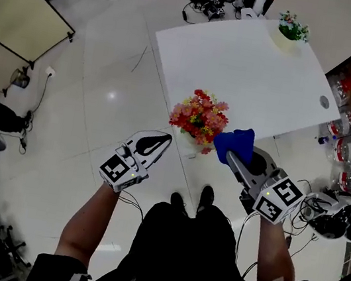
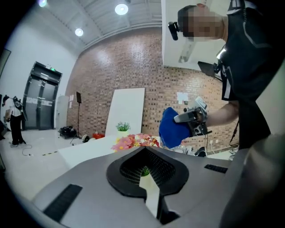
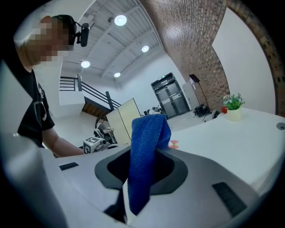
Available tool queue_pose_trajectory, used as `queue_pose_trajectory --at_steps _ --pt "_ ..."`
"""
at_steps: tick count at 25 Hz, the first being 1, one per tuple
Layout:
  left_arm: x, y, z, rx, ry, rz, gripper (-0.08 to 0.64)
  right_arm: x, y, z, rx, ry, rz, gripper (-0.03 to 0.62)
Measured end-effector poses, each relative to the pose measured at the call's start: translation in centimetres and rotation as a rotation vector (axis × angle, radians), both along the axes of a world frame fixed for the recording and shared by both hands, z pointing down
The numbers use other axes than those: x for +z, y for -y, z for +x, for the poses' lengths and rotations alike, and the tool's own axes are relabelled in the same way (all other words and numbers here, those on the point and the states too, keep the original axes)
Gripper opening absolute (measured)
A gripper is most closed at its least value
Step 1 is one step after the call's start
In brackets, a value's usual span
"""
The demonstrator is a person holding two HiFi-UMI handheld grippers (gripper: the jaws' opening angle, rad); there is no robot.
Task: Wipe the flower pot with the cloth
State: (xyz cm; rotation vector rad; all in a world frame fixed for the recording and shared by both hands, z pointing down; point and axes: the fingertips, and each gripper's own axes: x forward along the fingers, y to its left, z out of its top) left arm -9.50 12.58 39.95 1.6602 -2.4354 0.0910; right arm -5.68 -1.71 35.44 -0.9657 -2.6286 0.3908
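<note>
Right gripper holds blue cloth beside the flower pot; left gripper shut and empty.

Right gripper [image 1: 232,157] has its jaws clamped on the blue cloth [image 1: 237,142]. In the right gripper view the cloth [image 3: 147,156] stands up between the jaws and folds over at the top. Left gripper [image 1: 161,140] has its jaws pressed together with nothing between them. It sits over the floor just off the near corner of the table [image 1: 254,76]. The flower pot [image 1: 194,142] stands on that near corner, mostly hidden under its red, pink and yellow flowers [image 1: 198,115]. The cloth is just right of the flowers; contact can't be made out. The left gripper is near the pot on the other side, apart from it. A small potted plant [image 1: 291,30] stands at the far corner of the table, well apart from both grippers.
</note>
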Motion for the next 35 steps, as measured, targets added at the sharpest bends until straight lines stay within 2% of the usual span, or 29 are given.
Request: queue_pose_trajectory --at_steps 3,7,10,13,20,25,28,33,35 --pt "-0.7 -1.9 -1.7 -0.016 0.003 0.021 0.0 -0.4 -0.8 -1.0 0.065 0.012 0.005 0.08" --pt "-0.6 -5.2 -3.8 0.063 0.024 0.006 0.0 -1.2 -3.7 -1.8 0.164 0.029 0.036 0.08" --pt "-0.3 -7.3 -6.1 0.156 0.03 -0.007 0.0 -1.8 -6.3 -2.9 0.269 0.052 0.043 0.08" --pt "-0.5 -8.3 -8.1 0.307 0.069 -0.022 0.0 -2.0 -8.9 -3.5 0.393 0.044 0.005 0.08" --pt "-0.5 -5.2 -12.3 0.544 0.12 -0.041 0.0 -1.5 -10.5 -3.7 0.504 0.02 0.027 0.08" --pt "-0.2 -2.0 -14.1 0.673 0.086 -0.033 0.0 -1.5 -7.5 -4.6 0.631 0.042 -0.004 0.08" --pt "0.4 -1.2 -14.3 0.765 0.074 -0.043 0.0 -1.6 -7.2 -5.1 0.699 0.04 0.022 0.08" --pt "-0.4 -0.5 -16.8 0.899 0.028 0.046 0.001 -1.8 -8.1 -7.4 0.836 0.049 0.087 0.08" --pt "-0.7 -1.1 -18.0 0.943 0.008 0.069 0.0 -1.3 -9.0 -8.5 0.919 0.043 0.071 0.08"
